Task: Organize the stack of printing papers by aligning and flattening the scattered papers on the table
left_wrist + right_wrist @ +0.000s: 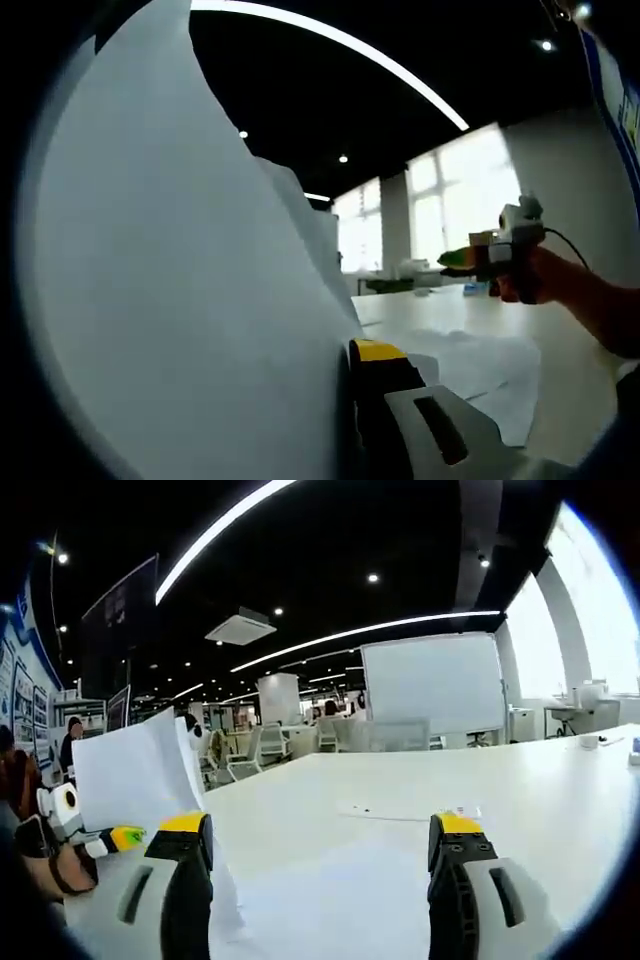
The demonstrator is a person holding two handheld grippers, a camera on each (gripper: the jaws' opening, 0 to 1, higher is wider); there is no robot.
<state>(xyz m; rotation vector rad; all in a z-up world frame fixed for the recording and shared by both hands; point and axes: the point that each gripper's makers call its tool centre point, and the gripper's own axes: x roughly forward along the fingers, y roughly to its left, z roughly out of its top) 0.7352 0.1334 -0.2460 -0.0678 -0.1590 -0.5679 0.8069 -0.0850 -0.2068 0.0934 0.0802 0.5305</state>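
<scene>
A long white table (420, 780) runs through an open office with dark ceiling, light strips, bright windows and a whiteboard (432, 683). The left gripper (125, 837) holds a sheaf of papers (180, 280) upright, pinched at its lower edge — more sheets (480, 365) lie flat on the tabletop beside it. The right gripper (320, 855) hovers over the table, jaws wide apart, gripping nothing — well apart from the raised papers

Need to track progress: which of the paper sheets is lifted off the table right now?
The sheet held upright in the left gripper. The other sheets lie flat on the table.
</scene>
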